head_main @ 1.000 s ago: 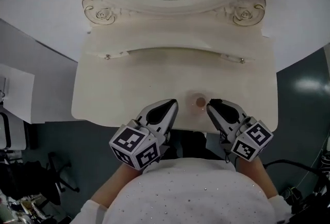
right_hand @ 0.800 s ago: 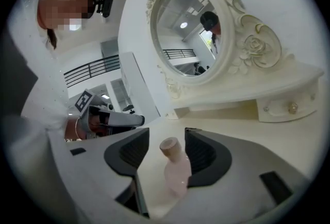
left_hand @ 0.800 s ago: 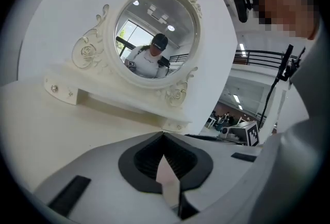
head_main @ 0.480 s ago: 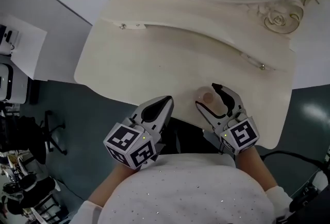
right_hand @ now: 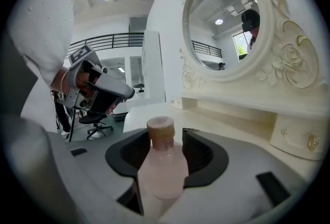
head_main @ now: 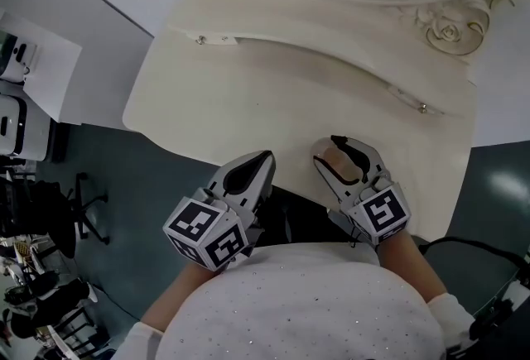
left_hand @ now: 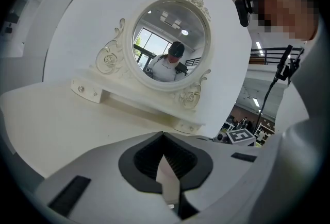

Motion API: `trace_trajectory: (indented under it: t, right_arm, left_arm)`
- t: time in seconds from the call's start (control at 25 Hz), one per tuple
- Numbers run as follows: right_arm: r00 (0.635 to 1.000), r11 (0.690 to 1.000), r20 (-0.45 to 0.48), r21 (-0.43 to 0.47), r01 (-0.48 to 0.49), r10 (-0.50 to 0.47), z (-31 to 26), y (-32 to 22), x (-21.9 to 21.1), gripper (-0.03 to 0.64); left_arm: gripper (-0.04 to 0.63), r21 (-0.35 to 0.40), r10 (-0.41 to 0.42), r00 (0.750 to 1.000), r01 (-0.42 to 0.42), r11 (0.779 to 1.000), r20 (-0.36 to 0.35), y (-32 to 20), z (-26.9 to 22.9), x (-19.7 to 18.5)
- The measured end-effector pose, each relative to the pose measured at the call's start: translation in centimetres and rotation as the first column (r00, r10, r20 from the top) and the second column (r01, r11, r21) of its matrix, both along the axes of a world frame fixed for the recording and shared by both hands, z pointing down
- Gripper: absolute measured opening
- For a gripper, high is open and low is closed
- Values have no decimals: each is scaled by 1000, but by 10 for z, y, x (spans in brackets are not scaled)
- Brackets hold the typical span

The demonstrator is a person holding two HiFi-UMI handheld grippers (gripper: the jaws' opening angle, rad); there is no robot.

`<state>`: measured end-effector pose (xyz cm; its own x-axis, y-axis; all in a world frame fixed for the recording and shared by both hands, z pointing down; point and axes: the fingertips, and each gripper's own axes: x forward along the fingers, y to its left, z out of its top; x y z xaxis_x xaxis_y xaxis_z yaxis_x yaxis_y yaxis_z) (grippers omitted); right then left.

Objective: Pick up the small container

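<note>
Pink small container (right_hand: 161,166) clasped between closing right gripper (right_hand: 165,135) fingers, left gripper (left_hand: 164,138) fingers together, cream dressing table (head_main: 248,102).

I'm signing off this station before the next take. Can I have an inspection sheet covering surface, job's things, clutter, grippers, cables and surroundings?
Surface: cream vanity top, bare and unmarked, with an ornate oval mirror at its back.
Job's things: small container, a pinkish bottle with a tan cap, upright near the top's front edge.
Clutter: nothing seen.
Grippers: the right gripper has its jaws closing on the small container, and the pads look to meet its body. The left gripper is shut, with nothing between its jaws.
Cables: one dark cable on the floor to the person's right.
Surroundings: dark floor and an office chair to the left.
</note>
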<state>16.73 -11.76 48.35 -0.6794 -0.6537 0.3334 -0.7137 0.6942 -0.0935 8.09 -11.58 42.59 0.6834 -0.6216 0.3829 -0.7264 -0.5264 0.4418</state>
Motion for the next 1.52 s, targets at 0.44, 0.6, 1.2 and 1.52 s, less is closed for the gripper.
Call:
trace_trajectory:
  t: [0.44, 0.6, 1.2, 1.52]
  right_arm:
    - [996, 999, -81, 35, 24, -21, -7, 2, 2, 144]
    - [997, 999, -71, 30, 31, -29, -7, 1, 2, 144]
    - [997, 994, 0, -78, -77, 78, -10, -13, 20, 143]
    - [986, 978, -9, -123, -168, 168, -11, -21, 25, 141]
  left_arm:
    - [0, -23, 58, 998, -58, 998, 7, 1, 0, 28]
    - [0, -31, 82, 997, -82, 996, 13, 5, 3, 35]
    - [0, -45, 119, 993, -119, 992, 1, 0, 5, 41]
    - [0, -59, 144, 989, -146, 987, -44, -10, 9, 34]
